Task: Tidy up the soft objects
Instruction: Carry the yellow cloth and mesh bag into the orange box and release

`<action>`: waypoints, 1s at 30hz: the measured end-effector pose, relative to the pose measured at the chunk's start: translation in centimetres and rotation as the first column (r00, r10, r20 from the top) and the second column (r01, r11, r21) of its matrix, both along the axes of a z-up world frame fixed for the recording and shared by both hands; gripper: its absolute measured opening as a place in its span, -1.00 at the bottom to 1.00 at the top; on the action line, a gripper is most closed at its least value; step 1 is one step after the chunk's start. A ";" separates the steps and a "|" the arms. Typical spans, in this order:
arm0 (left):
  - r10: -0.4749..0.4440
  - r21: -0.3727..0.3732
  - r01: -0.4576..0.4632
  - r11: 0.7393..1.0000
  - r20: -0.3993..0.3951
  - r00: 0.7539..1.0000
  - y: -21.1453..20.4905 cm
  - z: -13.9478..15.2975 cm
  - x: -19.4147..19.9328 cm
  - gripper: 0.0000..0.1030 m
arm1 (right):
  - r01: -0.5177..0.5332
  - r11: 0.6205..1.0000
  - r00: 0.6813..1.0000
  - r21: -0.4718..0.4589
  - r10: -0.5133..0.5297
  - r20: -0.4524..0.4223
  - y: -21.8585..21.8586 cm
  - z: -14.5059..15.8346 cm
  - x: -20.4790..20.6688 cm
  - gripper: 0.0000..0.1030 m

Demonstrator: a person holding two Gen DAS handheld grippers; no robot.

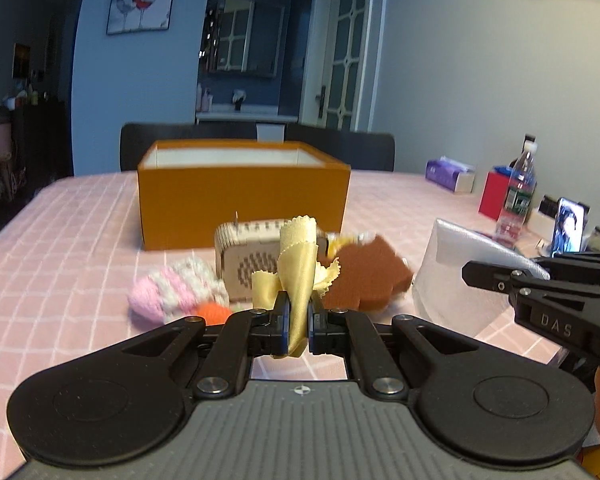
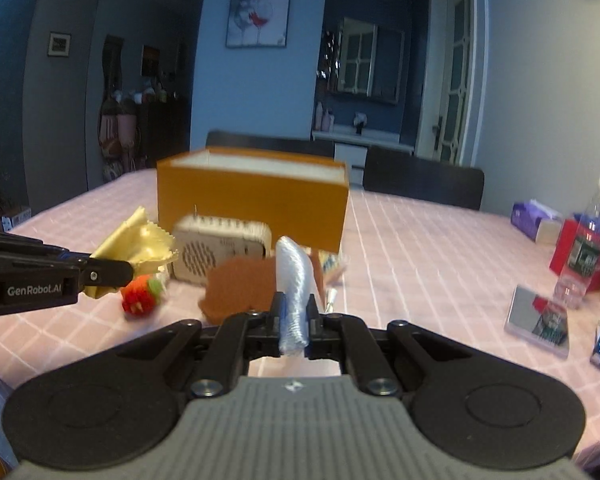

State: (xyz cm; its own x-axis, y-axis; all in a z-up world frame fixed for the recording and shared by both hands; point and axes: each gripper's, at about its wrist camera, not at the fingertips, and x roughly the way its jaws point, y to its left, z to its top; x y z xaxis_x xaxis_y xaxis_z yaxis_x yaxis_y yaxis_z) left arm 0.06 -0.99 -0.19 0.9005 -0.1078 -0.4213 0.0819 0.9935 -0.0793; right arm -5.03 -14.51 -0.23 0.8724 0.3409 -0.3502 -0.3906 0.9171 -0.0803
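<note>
My left gripper [image 1: 299,322] is shut on a yellow cloth [image 1: 298,264] and holds it above the table; the cloth also shows in the right wrist view [image 2: 140,244]. My right gripper [image 2: 295,320] is shut on a pale blue-white cloth [image 2: 294,280], which hangs as a wide sheet in the left wrist view [image 1: 452,276]. An open orange box [image 1: 242,196] stands behind the pile. On the table lie a brown sponge [image 1: 364,276], a pink-and-white knitted piece [image 1: 172,292], an orange-red knitted strawberry [image 2: 140,298] and a small beige speaker [image 2: 220,248].
The table has a pink checked cloth [image 1: 60,240]. At the right stand a water bottle [image 2: 586,248], a red box [image 2: 564,248], a tissue pack [image 1: 450,174], a phone [image 1: 568,230] and a shiny flat case [image 2: 538,320]. Dark chairs [image 2: 420,182] stand behind the table.
</note>
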 end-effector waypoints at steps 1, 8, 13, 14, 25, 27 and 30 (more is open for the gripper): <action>-0.001 0.003 0.001 1.000 0.014 1.000 0.2 0.5 -0.1 -0.84 | -0.009 1.000 1.000 0.005 0.008 0.013 0.1 0.6 0.0 -0.90; -0.005 0.047 -0.001 0.999 0.125 0.992 1.6 4.1 0.6 -0.84 | -0.047 0.998 0.989 0.033 0.042 0.141 0.8 4.6 1.3 -0.90; -0.010 0.046 0.002 0.999 0.168 0.986 2.9 6.6 3.0 -0.83 | -0.057 0.994 0.972 0.095 0.033 0.234 1.5 7.8 4.2 -0.90; -0.010 0.045 0.002 0.999 0.174 0.985 3.1 7.1 3.6 -0.84 | -0.063 0.991 0.971 0.119 0.033 0.236 1.5 8.4 5.2 -0.90; -0.021 0.002 0.021 1.000 0.120 0.993 7.1 10.6 14.1 -0.84 | -0.133 0.940 0.981 0.315 0.080 0.176 4.5 13.3 16.9 -0.90; -0.008 0.004 0.008 1.000 0.096 0.995 7.9 10.8 16.2 -0.84 | -0.161 0.931 0.983 0.326 0.122 0.136 5.7 13.7 19.3 -0.90; 0.006 0.014 -0.007 1.000 0.030 1.000 9.0 10.7 19.5 -0.84 | -0.189 0.923 0.982 0.335 0.183 0.050 7.8 13.8 23.3 -0.90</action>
